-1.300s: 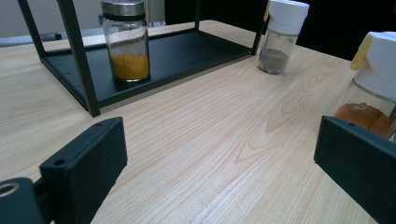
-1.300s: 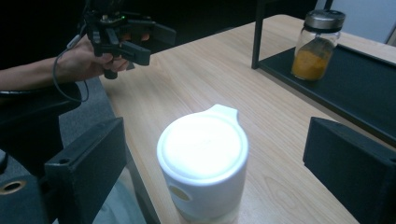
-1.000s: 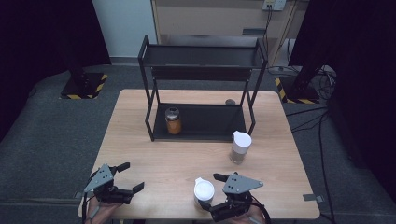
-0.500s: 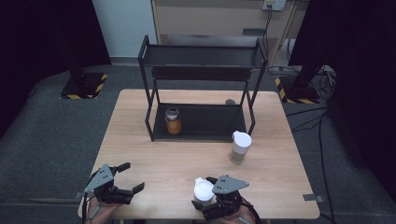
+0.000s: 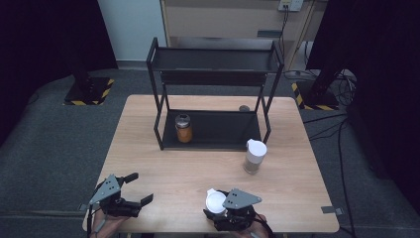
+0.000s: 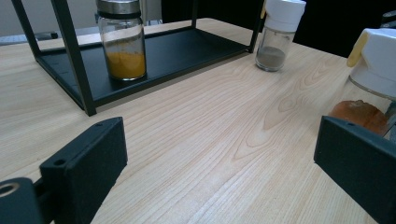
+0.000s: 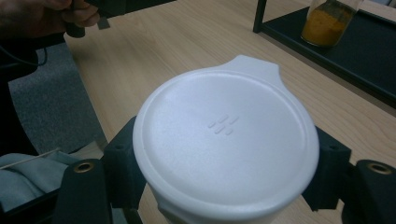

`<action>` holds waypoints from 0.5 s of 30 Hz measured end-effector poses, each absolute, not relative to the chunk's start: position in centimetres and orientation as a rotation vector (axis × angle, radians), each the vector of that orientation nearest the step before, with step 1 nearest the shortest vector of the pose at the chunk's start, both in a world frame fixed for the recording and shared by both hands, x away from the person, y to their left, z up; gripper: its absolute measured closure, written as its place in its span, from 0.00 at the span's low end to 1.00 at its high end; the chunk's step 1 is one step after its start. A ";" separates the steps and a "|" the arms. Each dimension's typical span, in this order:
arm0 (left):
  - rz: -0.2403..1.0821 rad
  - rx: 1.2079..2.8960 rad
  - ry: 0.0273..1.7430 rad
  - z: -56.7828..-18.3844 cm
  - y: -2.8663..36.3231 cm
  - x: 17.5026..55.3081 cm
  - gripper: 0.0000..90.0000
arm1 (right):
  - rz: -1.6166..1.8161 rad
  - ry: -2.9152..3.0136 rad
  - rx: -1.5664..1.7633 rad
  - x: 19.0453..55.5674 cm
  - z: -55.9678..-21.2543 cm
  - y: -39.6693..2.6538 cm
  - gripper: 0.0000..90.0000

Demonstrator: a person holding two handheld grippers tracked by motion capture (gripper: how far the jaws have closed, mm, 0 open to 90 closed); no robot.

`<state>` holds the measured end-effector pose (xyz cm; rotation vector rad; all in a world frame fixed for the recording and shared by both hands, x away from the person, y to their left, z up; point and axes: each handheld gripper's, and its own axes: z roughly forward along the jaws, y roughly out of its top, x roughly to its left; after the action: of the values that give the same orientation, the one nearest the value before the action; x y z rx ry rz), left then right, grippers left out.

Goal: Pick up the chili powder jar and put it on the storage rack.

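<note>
Near the table's front edge stands a white-lidded jar with reddish-orange contents. My right gripper has just been closing and is now shut on that jar; in the right gripper view both black pads press against its sides under the white lid. At the front left, my left gripper is open over bare wood, with nothing between its jaws. A black two-tier rack holds a yellow spice jar on its lower shelf.
To the right of the rack stands a second white-lidded jar with grey-brown powder. A small dark object lies behind the rack. The wooden table ends just behind both grippers.
My right gripper has slid left around the white-lidded jar and closed on it. The left gripper has stayed where it was, still open.
</note>
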<state>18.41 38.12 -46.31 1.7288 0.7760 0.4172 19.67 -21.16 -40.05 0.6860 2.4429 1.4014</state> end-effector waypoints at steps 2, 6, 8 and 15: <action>0.415 1.729 0.776 -46.3 38.1 18.4 0.02 | 1.397 2.441 0.683 19.6 -40.0 -21.2 0.34; 0.416 1.729 0.774 -46.3 38.1 18.4 0.02 | 1.398 2.448 0.699 19.8 -39.8 -21.2 0.34; 0.415 1.729 0.774 -46.3 38.1 18.4 0.02 | 1.399 2.454 0.707 20.0 -39.7 -21.2 0.34; 0.413 1.730 0.773 -46.3 38.1 18.5 0.02 | 1.400 2.442 0.698 20.5 -38.8 -21.2 0.34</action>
<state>18.47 38.13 -46.34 1.7303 0.7735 0.4134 20.47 -21.23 -38.81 0.6980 2.4425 1.3999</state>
